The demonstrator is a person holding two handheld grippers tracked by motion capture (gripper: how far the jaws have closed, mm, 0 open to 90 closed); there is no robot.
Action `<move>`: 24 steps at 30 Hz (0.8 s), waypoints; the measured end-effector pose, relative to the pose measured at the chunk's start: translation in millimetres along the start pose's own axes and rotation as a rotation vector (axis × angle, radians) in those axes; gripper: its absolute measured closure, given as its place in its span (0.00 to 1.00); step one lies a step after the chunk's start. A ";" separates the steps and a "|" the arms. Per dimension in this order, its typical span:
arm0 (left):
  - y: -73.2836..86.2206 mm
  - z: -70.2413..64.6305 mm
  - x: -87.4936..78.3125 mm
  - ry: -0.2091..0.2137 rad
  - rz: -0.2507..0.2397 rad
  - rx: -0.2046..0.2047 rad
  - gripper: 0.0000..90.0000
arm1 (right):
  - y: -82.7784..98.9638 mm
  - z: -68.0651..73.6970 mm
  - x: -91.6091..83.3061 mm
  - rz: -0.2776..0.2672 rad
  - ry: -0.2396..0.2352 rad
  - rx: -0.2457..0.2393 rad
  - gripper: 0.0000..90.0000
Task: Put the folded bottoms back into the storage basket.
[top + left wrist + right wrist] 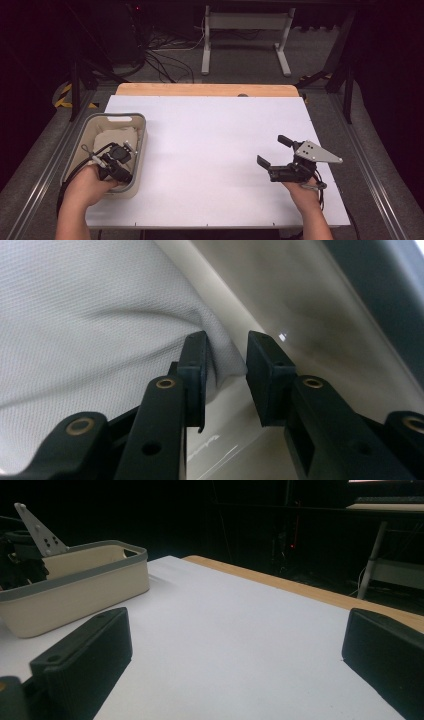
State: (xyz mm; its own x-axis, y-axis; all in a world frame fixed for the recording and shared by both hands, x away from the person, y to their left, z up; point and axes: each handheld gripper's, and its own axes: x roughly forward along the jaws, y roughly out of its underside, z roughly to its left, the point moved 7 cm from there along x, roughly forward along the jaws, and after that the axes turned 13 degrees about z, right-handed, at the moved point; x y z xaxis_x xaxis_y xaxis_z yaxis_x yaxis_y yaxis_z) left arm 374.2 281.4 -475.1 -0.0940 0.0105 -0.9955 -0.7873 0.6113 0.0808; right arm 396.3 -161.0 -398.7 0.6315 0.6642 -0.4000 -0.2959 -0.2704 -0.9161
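Observation:
A beige basket (115, 116) with a grey rim stands at the table's left edge, and a white cloth (116, 137) lies bunched inside it. My left gripper (128, 147) reaches down into the basket. In the left gripper view the jaws of the left gripper (227, 360) stand a little apart. A fold of the cloth (100, 325) pokes into the gap next to the basket's inner wall (310, 315). My right gripper (272, 150) rests wide open over the white table at the right, with nothing between its jaws (235, 650). The basket (75, 595) shows far off in that view.
The white tabletop (210, 150) spreads between the two hands, with a wooden strip (205, 90) along its far edge. Beyond it a white desk frame (245, 35) and cables (165, 60) sit on the floor. Metal rails (365, 170) run along both sides.

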 end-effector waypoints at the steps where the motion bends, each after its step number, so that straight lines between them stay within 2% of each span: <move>1: 0.1 0.1 -0.3 0.008 -0.005 -0.006 0.79 | -0.1 0.6 -0.1 0.000 -0.002 0.000 0.00; 4: 1.1 -0.1 -3.2 0.029 -0.024 0.002 0.75 | -0.2 0.3 -0.6 -0.001 0.002 0.000 0.00; 6: 2.8 0.2 -9.0 0.046 -0.055 -0.005 0.63 | -0.6 -0.1 -1.1 -0.004 0.000 0.006 0.00; 7: 4.1 1.8 -12.4 0.038 -0.065 -0.012 0.57 | -0.6 -0.3 -1.4 -0.005 -0.001 0.007 0.00; 9: 7.0 8.0 -22.8 0.010 -0.116 -0.054 0.45 | -0.5 -1.0 -1.7 -0.005 0.002 0.002 0.00; 10: 10.9 16.1 -32.3 -0.025 -0.166 -0.094 0.40 | -0.3 -1.4 -1.4 -0.004 0.002 0.007 0.00; 11: 10.9 16.1 -32.3 -0.025 -0.166 -0.094 0.36 | -0.3 -1.4 -1.4 -0.004 0.002 0.007 0.00; 12: 15.4 25.0 -39.8 -0.060 -0.207 -0.161 0.35 | 0.1 -0.9 -0.8 0.001 0.001 0.004 0.00; 13: 15.4 25.0 -39.8 -0.060 -0.207 -0.161 0.34 | 0.3 -0.5 -0.4 0.002 0.000 0.001 0.00; 15: 20.3 35.9 -47.1 -0.106 -0.252 -0.232 0.32 | 0.2 -0.1 0.1 0.002 -0.001 0.000 0.00; 16: 24.3 40.6 -50.7 -0.129 -0.273 -0.255 0.38 | 0.3 0.6 0.4 0.005 -0.002 0.001 0.00; 17: 24.3 40.6 -50.7 -0.129 -0.273 -0.255 0.39 | 0.3 0.6 0.4 0.005 -0.002 0.001 0.00; 18: 28.3 43.1 -52.8 -0.157 -0.277 -0.258 0.45 | 0.3 0.6 0.5 0.005 0.000 0.002 0.00; 19: 28.3 43.1 -52.8 -0.157 -0.277 -0.258 0.50 | 0.3 0.5 0.5 0.005 -0.001 0.002 0.01; 20: 29.8 42.9 -52.8 -0.164 -0.273 -0.248 0.50 | 0.3 0.5 0.5 0.005 -0.001 0.002 0.01; 21: 30.8 41.5 -52.3 -0.160 -0.267 -0.236 0.55 | 0.3 0.5 0.6 0.004 -0.001 0.002 0.00; 22: 31.2 38.2 -49.5 -0.159 -0.242 -0.205 0.70 | 0.3 0.7 1.0 0.004 -0.001 0.000 0.01; 23: 31.2 38.2 -49.5 -0.159 -0.242 -0.205 0.73 | 0.3 0.7 1.0 0.004 -0.001 0.000 0.01; 24: 30.3 35.8 -47.0 -0.149 -0.223 -0.189 0.73 | 0.5 0.7 1.0 0.006 -0.001 -0.002 0.01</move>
State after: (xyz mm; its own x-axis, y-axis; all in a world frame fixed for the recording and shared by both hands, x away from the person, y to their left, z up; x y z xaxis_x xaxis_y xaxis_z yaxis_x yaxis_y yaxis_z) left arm 376.6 327.7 -427.6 0.1729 0.0166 -0.9848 -0.8787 0.4542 -0.1466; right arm 396.3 -159.9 -399.6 0.6288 0.6633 -0.4057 -0.2981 -0.2763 -0.9137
